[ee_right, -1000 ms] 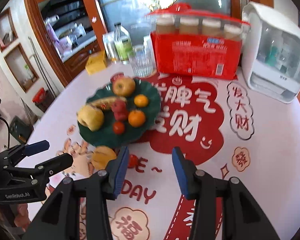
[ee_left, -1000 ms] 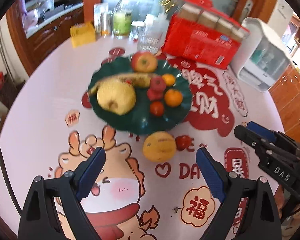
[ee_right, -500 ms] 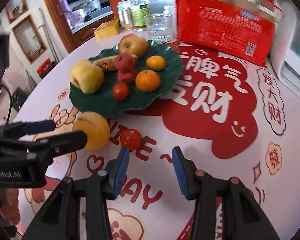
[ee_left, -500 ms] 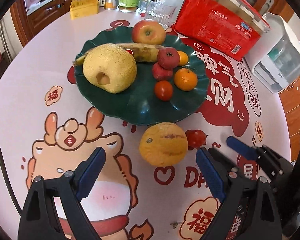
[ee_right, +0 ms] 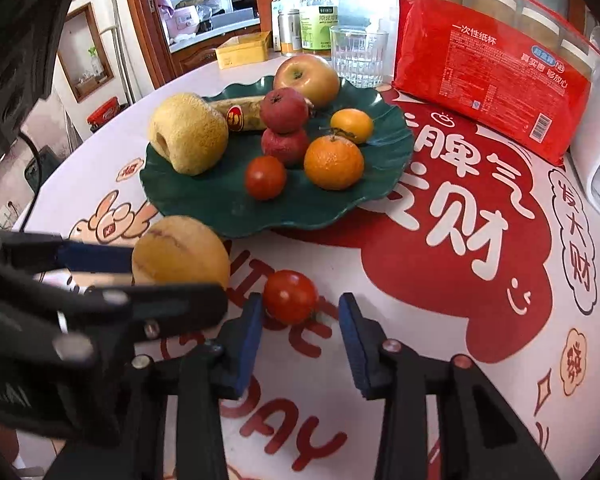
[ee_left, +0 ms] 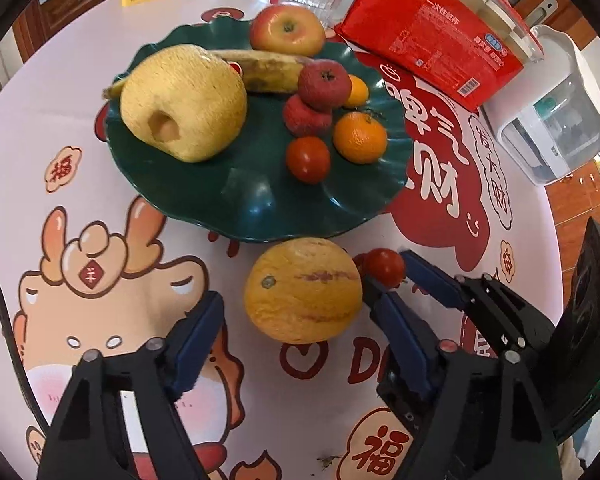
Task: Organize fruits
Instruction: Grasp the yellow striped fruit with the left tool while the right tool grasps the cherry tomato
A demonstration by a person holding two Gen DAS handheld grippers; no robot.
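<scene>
My left gripper (ee_left: 292,320) has just been closing around the round yellow melon (ee_left: 303,290), not squeezing yet. My right gripper (ee_right: 300,332) has been closing too, beside the small red tomato (ee_right: 290,296). Both lie near the dark green wavy plate (ee_left: 252,204).

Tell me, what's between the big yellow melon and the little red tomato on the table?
Nothing: the yellow melon and the loose tomato lie side by side on the tablecloth. The right wrist view shows only printed cloth between them.
</scene>
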